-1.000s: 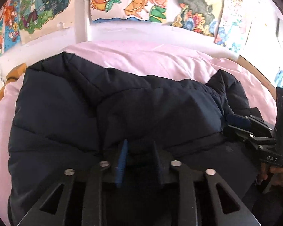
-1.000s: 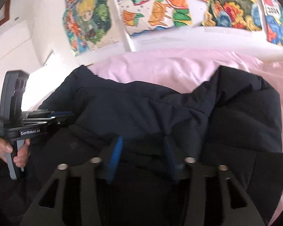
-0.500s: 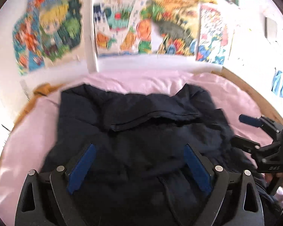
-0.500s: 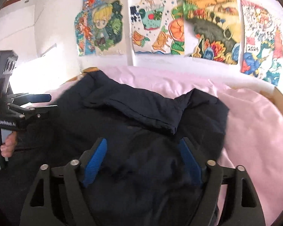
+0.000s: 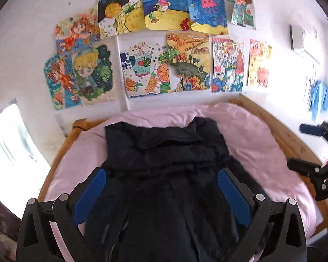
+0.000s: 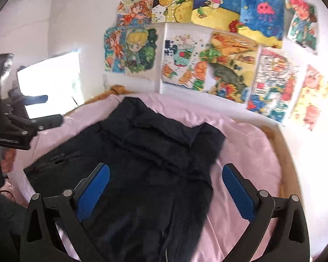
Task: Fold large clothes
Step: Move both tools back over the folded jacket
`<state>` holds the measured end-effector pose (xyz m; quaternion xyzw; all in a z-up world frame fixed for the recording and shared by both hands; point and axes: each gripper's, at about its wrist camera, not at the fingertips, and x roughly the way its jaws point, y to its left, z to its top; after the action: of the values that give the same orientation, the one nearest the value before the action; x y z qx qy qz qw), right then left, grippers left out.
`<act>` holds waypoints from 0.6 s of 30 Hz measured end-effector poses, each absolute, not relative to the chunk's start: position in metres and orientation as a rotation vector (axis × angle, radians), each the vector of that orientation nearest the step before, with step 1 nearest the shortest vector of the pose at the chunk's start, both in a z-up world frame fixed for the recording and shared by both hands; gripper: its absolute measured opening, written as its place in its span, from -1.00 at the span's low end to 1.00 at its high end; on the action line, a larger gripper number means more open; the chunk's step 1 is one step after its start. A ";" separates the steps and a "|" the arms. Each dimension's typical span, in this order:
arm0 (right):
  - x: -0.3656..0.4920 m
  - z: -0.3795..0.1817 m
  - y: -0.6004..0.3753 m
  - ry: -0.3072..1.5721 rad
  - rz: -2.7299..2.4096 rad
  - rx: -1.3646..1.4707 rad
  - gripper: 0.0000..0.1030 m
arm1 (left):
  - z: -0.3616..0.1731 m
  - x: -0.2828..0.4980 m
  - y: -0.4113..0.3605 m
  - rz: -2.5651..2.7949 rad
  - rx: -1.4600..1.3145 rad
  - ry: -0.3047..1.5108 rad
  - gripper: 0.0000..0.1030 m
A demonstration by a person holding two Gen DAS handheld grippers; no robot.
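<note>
A dark navy padded jacket (image 5: pixel 164 170) lies lengthwise on the pink bed sheet (image 5: pixel 251 144), its far part folded over into a thick layer. It also shows in the right wrist view (image 6: pixel 142 159). My left gripper (image 5: pixel 161 187) is open and empty, held above the jacket's near part. My right gripper (image 6: pixel 166 187) is open and empty, held above the jacket's near right side. Each gripper shows at the edge of the other's view: the right one (image 5: pixel 312 148) and the left one (image 6: pixel 32 111), both open.
The bed has a wooden frame (image 5: pixel 282 131) against a white wall with several children's drawings (image 5: pixel 155 65). A bright window (image 6: pixel 50 83) is at the left. Pink sheet (image 6: pixel 247 152) lies bare to the right of the jacket.
Both grippers let go of the jacket's edge, opened wide and pulled back and up from the bed. The jacket now lies folded over on the sheet.
</note>
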<state>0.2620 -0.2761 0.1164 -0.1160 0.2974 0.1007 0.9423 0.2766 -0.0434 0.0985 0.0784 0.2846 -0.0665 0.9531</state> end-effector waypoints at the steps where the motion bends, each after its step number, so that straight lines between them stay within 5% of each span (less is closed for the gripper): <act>1: 0.253 0.117 -0.274 0.637 0.179 -0.248 0.96 | 0.099 0.267 -0.044 -0.131 0.181 0.578 1.00; 18: 0.168 -0.002 -0.260 0.878 0.316 -0.467 0.96 | 0.009 0.177 -0.050 -0.207 0.467 0.749 1.00</act>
<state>0.1675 -0.2597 -0.0022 -0.2231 0.4193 0.1507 0.8670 0.1774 -0.0501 0.0092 0.2257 0.3616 -0.1000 0.8991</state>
